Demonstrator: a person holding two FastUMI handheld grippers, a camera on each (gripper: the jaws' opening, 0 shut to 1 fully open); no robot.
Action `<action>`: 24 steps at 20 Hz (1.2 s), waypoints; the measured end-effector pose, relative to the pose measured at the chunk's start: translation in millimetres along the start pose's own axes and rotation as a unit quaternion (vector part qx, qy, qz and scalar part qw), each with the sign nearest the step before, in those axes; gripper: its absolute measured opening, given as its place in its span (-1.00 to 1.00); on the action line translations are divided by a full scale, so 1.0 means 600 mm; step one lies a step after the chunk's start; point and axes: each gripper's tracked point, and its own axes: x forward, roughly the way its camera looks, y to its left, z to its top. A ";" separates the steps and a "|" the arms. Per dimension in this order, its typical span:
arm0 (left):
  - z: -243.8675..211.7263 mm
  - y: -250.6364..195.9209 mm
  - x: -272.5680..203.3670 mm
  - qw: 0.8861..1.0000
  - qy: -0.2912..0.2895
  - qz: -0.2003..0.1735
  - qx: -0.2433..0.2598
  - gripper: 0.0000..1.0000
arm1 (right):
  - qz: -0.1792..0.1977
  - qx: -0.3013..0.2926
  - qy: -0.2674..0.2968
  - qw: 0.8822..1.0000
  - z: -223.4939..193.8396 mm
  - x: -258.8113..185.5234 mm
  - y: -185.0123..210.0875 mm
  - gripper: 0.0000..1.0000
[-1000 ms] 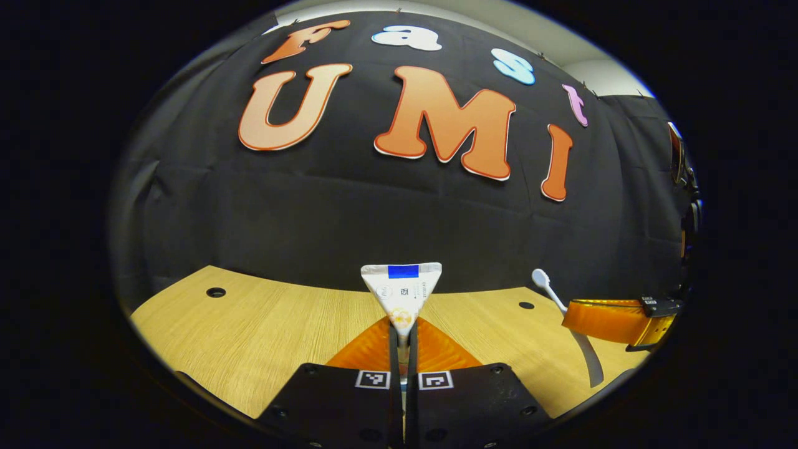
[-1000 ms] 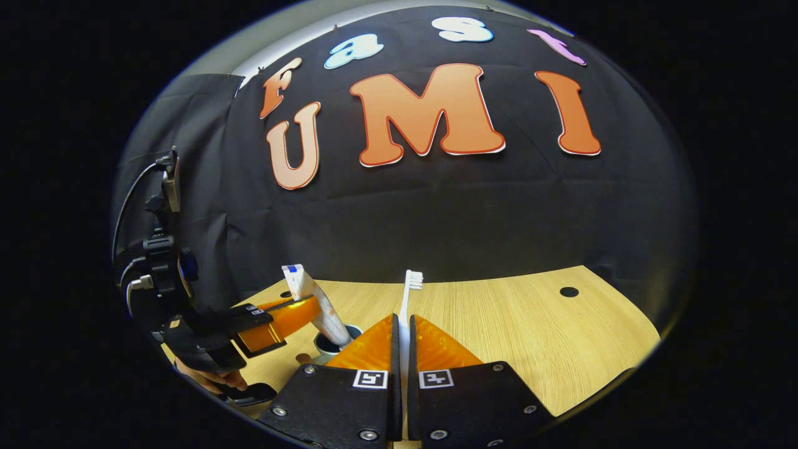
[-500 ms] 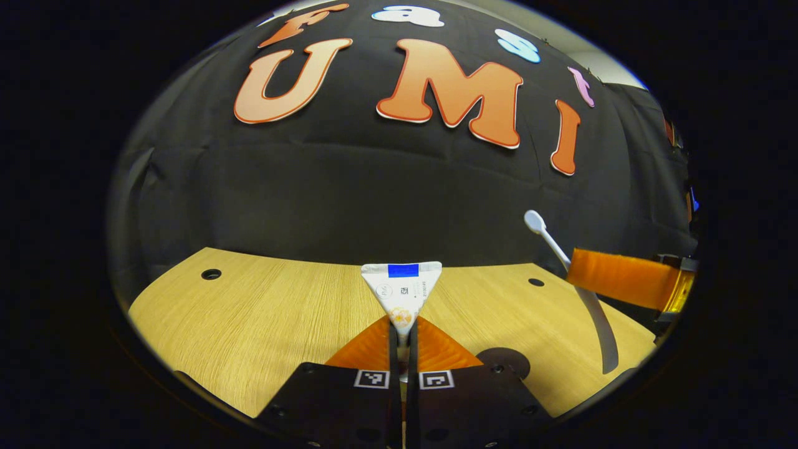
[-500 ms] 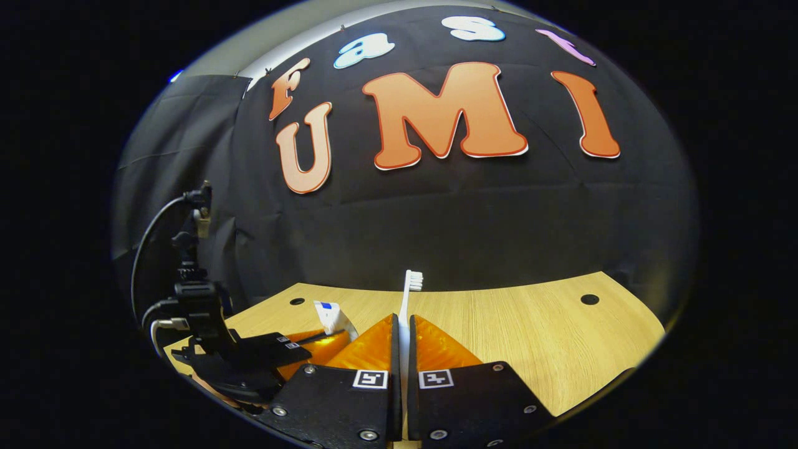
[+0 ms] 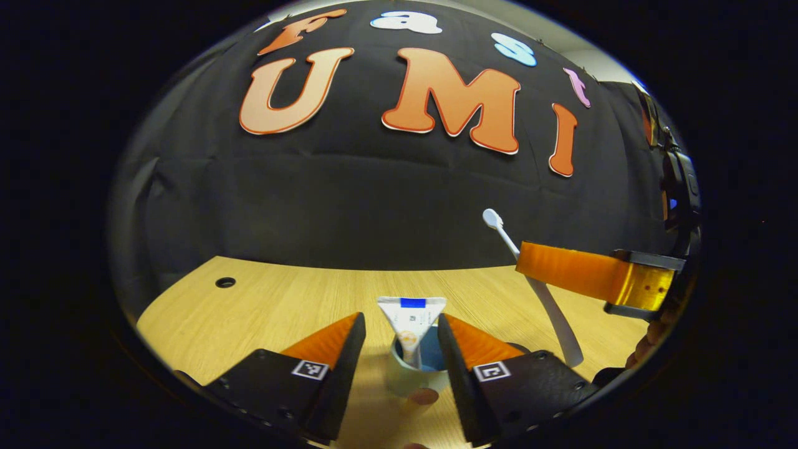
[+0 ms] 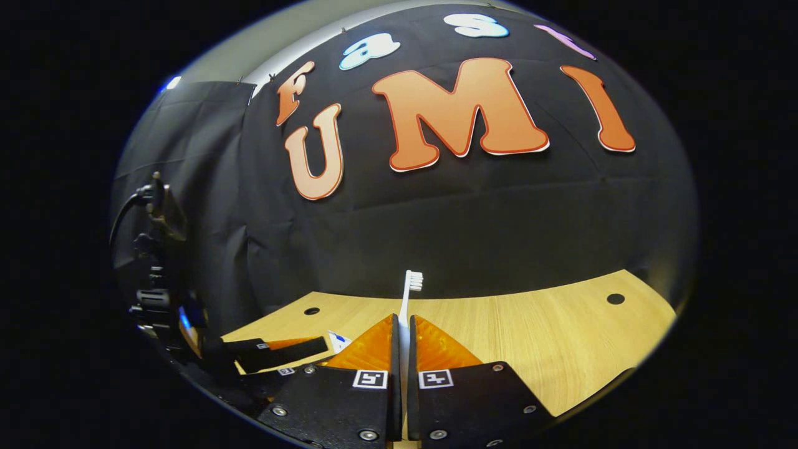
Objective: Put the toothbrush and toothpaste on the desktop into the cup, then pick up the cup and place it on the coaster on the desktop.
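Toothpaste, a white crimped tube (image 5: 412, 321), stands released in the pale cup (image 5: 414, 374) between the parted left gripper (image 5: 397, 340); at 3 o'clock the right gripper (image 6: 401, 340) clamps the white toothbrush (image 6: 408, 293) upright, ready for insertion.

A light wood-grain worktop (image 5: 262, 305) runs across the lower part of both views, with a small round dark hole (image 5: 225, 282) near its far left corner in the left gripper view. In the right gripper view two such holes (image 6: 615, 299) show near the far edge, well apart. Behind it hangs the black cloth wall (image 6: 474, 231), lightly creased.
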 end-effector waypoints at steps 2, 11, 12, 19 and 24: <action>0.010 0.017 -0.020 1.000 -0.009 0.008 0.001 0.63 | 0.009 0.003 -0.013 1.000 0.010 0.012 0.010 -0.92; -0.017 0.069 -0.063 0.999 -0.010 0.035 -0.010 0.79 | 0.042 0.011 -0.076 0.996 0.027 0.070 0.043 -0.92; -0.023 0.072 -0.063 0.999 -0.008 0.035 -0.009 0.79 | 0.049 0.012 -0.083 0.995 0.029 0.076 0.047 -0.92; -0.057 0.095 -0.049 0.999 0.010 0.042 -0.017 0.79 | 0.053 0.053 -0.102 0.992 0.024 0.131 0.032 -0.93; -0.081 0.107 -0.040 0.998 0.025 0.048 -0.021 0.80 | 0.052 0.057 -0.094 0.993 -0.012 0.162 0.029 -0.92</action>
